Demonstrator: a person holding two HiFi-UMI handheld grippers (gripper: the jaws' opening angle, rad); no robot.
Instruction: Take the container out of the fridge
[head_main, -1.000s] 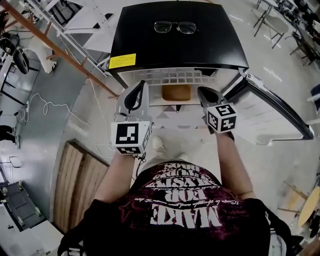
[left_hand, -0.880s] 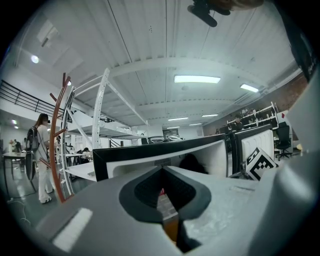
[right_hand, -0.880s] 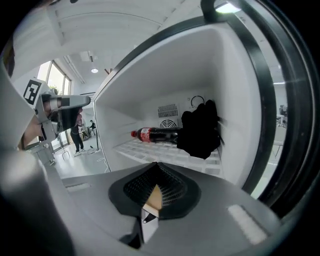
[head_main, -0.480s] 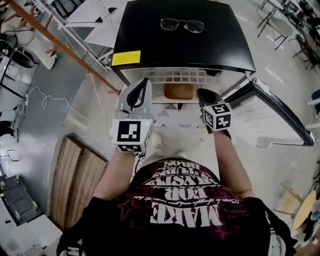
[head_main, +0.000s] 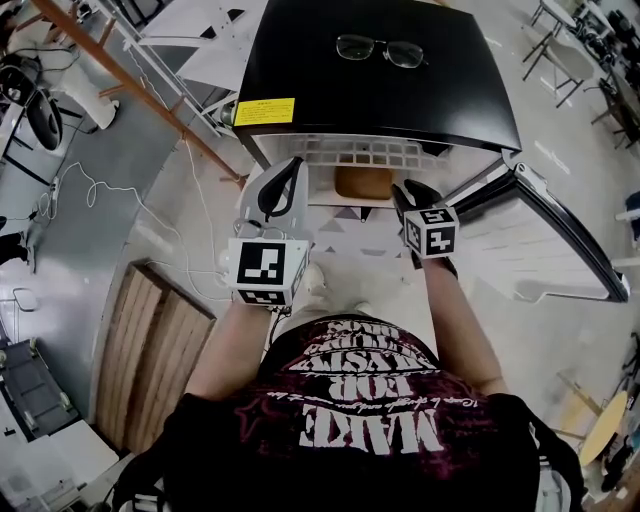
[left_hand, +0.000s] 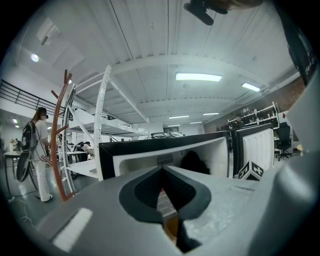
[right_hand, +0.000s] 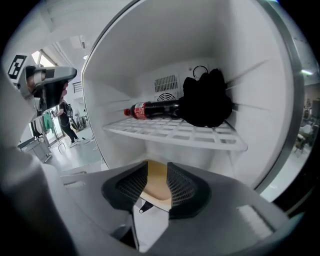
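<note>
The left tool (head_main: 285, 178), clenched and empty, hangs at eleven o'clock. The right tool (head_main: 412, 192) at one o'clock has just been opening its jaws, which now frame the tan container (head_main: 362, 183) without touching it, apparently readying a grasp. The container sits at twelve o'clock, low inside the open fridge (head_main: 300, 60).

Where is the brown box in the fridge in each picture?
Head view: the brown container is at top middle, just under the white wire shelf inside the fridge.
Left gripper view: probably the small brown sliver at bottom middle; hard to tell.
Right gripper view: low middle, below the shelf.
Shared landmark: the fridge.
</note>
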